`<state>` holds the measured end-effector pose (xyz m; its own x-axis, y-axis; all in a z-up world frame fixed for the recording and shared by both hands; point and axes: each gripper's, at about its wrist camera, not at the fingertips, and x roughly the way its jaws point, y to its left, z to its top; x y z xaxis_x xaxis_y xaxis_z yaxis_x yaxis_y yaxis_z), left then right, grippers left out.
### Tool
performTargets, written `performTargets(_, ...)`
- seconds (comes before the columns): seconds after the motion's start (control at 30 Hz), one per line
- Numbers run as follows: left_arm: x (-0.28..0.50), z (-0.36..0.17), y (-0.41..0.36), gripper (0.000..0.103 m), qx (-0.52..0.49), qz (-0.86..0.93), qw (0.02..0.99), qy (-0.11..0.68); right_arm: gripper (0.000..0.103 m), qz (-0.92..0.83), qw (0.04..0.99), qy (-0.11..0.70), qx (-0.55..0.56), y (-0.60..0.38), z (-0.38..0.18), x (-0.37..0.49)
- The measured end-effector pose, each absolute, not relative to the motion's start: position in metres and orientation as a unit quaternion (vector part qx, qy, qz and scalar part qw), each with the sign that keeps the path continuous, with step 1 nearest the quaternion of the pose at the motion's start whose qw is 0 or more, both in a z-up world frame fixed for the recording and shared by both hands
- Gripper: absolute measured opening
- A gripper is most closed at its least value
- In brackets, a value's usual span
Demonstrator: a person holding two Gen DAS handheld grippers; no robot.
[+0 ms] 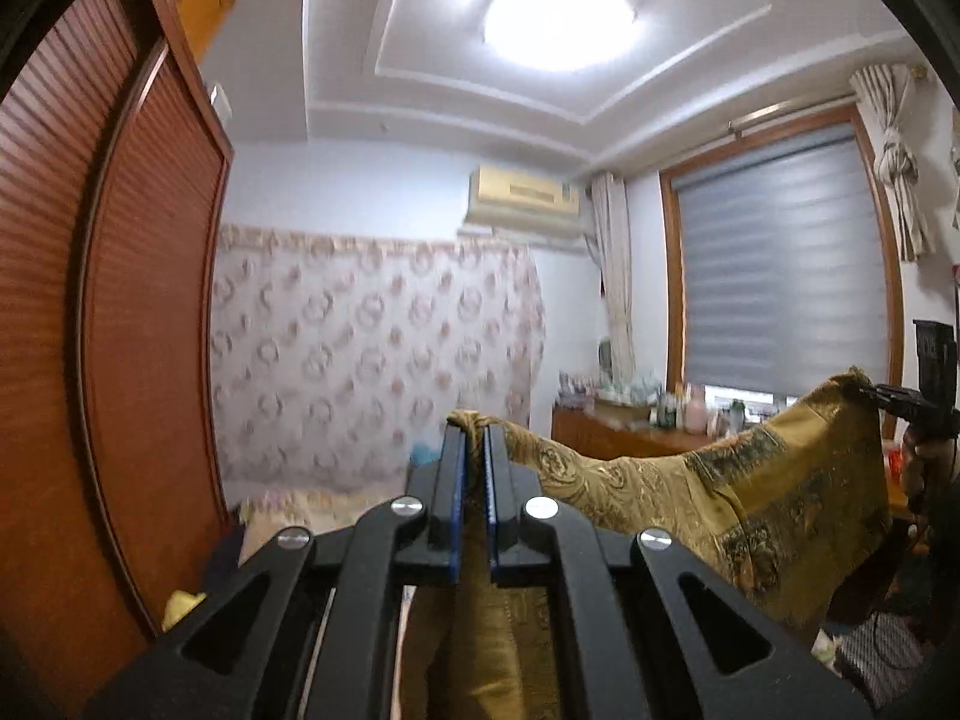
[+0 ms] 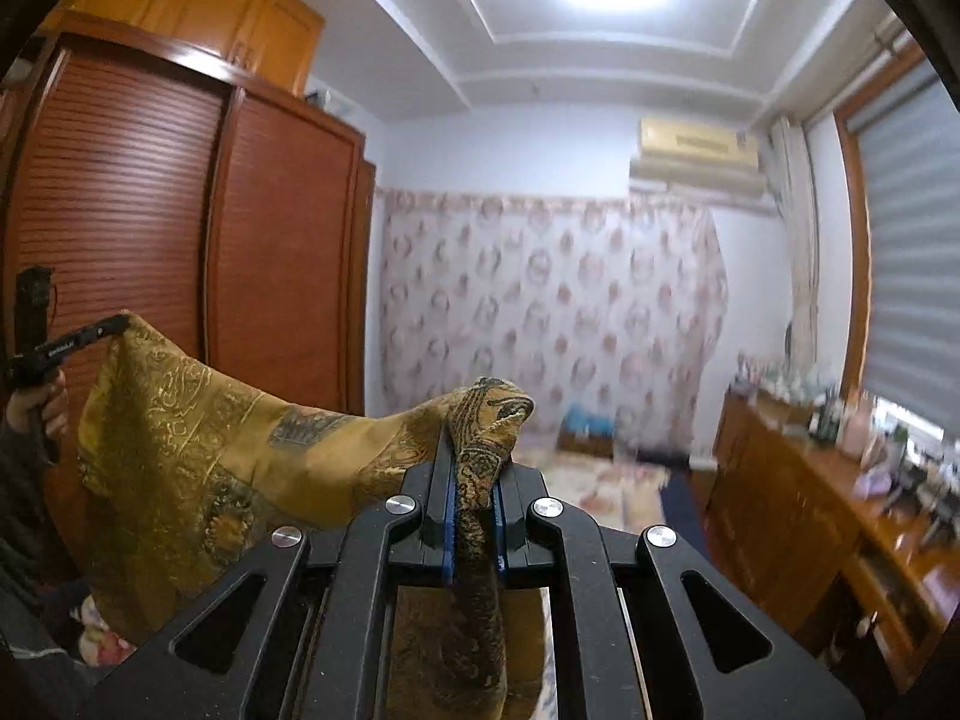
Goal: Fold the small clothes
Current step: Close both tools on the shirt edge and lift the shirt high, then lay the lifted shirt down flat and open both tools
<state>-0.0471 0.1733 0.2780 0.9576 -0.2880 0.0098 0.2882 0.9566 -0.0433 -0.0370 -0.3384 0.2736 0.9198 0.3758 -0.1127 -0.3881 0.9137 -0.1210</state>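
A mustard-yellow patterned garment (image 1: 774, 492) hangs in the air, stretched between both grippers. My left gripper (image 1: 475, 429) is shut on one corner of it, with a knot of cloth bunched at the fingertips. In the left wrist view the right gripper (image 1: 877, 395) pinches the far corner at the right edge. In the right wrist view my right gripper (image 2: 474, 450) is shut on a bunched corner of the garment (image 2: 192, 438), and the left gripper (image 2: 111, 324) holds the other corner at far left, with a hand (image 2: 36, 405) below it. Both grippers point about level across the room.
A red-brown louvred wardrobe (image 2: 180, 240) fills the left side. A floral curtain (image 1: 372, 354) covers the far wall, with an air conditioner (image 1: 525, 195) above. A wooden dresser (image 2: 840, 498) crowded with bottles stands under the window blind (image 1: 780, 264). A bed (image 1: 300, 510) lies below.
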Motion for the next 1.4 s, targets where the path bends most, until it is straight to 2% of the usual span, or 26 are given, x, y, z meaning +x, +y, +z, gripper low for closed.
performTargets(0.27, -0.083, 0.329, 0.193, 0.002, 0.004, -0.129, 0.99, -0.057, 0.006, 0.178, 0.979, -0.003, -0.096, -0.343, 0.319, -0.067)
performTargets(0.43, -0.08, 0.329, 0.199, 0.002, 0.007, -0.125, 0.99, -0.057, 0.006, 0.168, 0.98, 0.001, -0.104, -0.351, 0.317, -0.067)
performTargets(0.6, -0.026, 0.311, 0.192, 0.002, 0.006, -0.113, 0.994, -0.011, 0.006, 0.149, 0.981, 0.046, -0.114, -0.357, 0.295, -0.017)
performTargets(0.77, 0.054, 0.255, 0.192, 0.002, 0.007, -0.097, 0.993, 0.065, 0.006, 0.146, 0.974, 0.124, -0.118, -0.356, 0.238, 0.065)
performTargets(1.0, 0.176, 0.128, 0.191, 0.002, 0.0, -0.07, 0.979, 0.193, 0.006, 0.138, 0.958, 0.222, -0.116, -0.342, 0.12, 0.189)
performTargets(1.1, 0.209, 0.089, 0.179, 0.003, 0.014, -0.059, 0.971, 0.23, 0.006, 0.14, 0.951, 0.254, -0.105, -0.335, 0.08, 0.229)
performTargets(1.17, 0.232, 0.065, 0.172, 0.003, 0.025, -0.053, 0.963, 0.263, 0.018, 0.129, 0.939, 0.303, -0.101, -0.329, 0.046, 0.262)
performTargets(1.27, 0.254, 0.034, 0.161, 0.007, 0.029, -0.07, 0.945, 0.319, 0.031, 0.088, 0.928, 0.343, -0.113, -0.325, 0.01, 0.29)
performTargets(1.4, 0.252, 0.012, 0.147, 0.013, 0.034, -0.057, 0.938, 0.34, 0.038, 0.068, 0.925, 0.358, -0.106, -0.333, -0.019, 0.298)
